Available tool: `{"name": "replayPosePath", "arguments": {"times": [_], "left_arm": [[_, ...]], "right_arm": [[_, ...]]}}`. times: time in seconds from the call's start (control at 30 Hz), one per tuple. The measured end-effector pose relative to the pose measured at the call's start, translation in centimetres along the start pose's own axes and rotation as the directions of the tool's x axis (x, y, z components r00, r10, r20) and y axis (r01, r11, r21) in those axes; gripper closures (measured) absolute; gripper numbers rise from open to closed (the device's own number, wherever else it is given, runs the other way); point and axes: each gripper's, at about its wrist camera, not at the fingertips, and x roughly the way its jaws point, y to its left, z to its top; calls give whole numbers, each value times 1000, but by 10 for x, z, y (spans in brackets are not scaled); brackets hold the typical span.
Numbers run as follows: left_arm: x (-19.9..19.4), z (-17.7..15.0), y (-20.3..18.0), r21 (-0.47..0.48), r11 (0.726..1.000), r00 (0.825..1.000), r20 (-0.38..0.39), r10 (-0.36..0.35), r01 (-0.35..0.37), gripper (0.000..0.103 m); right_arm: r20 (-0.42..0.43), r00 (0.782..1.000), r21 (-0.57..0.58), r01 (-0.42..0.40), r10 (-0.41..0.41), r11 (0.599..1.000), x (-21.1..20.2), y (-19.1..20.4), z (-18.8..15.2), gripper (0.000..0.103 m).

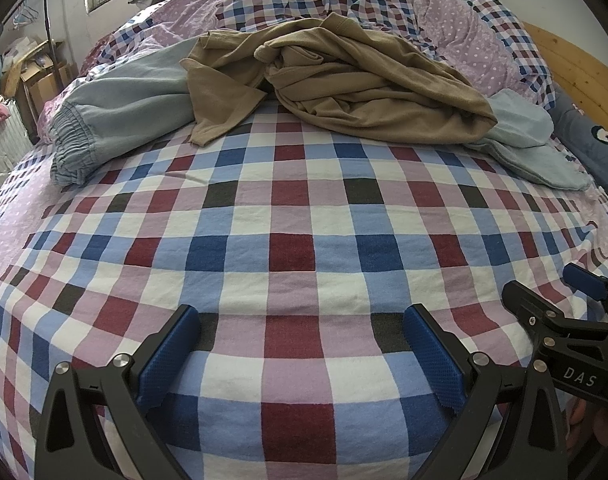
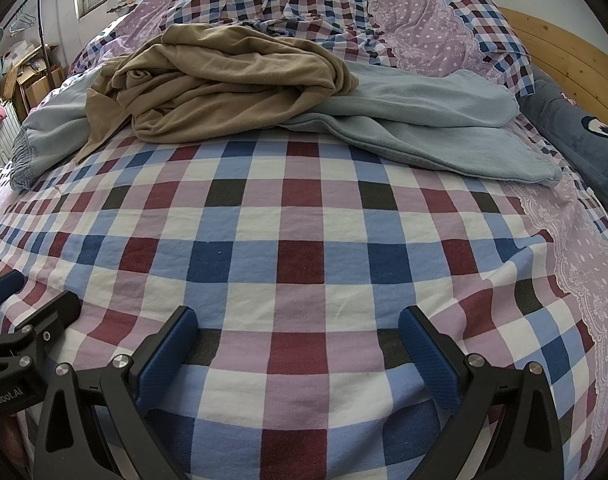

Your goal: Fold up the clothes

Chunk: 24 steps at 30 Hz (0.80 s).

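Observation:
A crumpled tan shirt [image 1: 343,80] lies in a heap on top of light blue trousers [image 1: 120,112] at the far side of the checked bed sheet [image 1: 288,216]. The right wrist view shows the same tan shirt [image 2: 224,84] and blue trousers [image 2: 423,120]. My left gripper [image 1: 300,344] is open and empty, low over the near part of the sheet. My right gripper [image 2: 296,344] is open and empty, beside it to the right. Both are well short of the clothes. The right gripper also shows in the left wrist view [image 1: 583,320].
A bunched checked and lilac quilt [image 1: 343,0] lies behind the clothes. A wooden headboard [image 1: 575,60] and a dark blue pillow [image 1: 591,136] are at the right. Boxes and a clothes rack [image 1: 44,40] stand at the left of the bed.

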Motion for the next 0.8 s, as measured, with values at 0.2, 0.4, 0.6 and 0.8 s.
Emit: {"name": "replayPosePath", "arguments": {"times": [0.2,0.4,0.6,0.8], "left_arm": [[5,-6,0,1,1000,1000,-9,4,-4,0],[7,-5,2,-4,1000,1000,-16,-3,3,0],[10,-4,5,-7,1000,1000,-21,-8,8,0],[12,-3,9,-11,1000,1000,-26,-16,15,0]], "right_arm": [[-3,1000,1,-1,1,1000,1,-2,2,0],[-8,1000,1,6,-6,1000,3,-2,1,0],[-9,1000,1,11,-11,1000,3,-2,-1,0],[-21,1000,17,-16,17,1000,8,-5,0,0]]}}
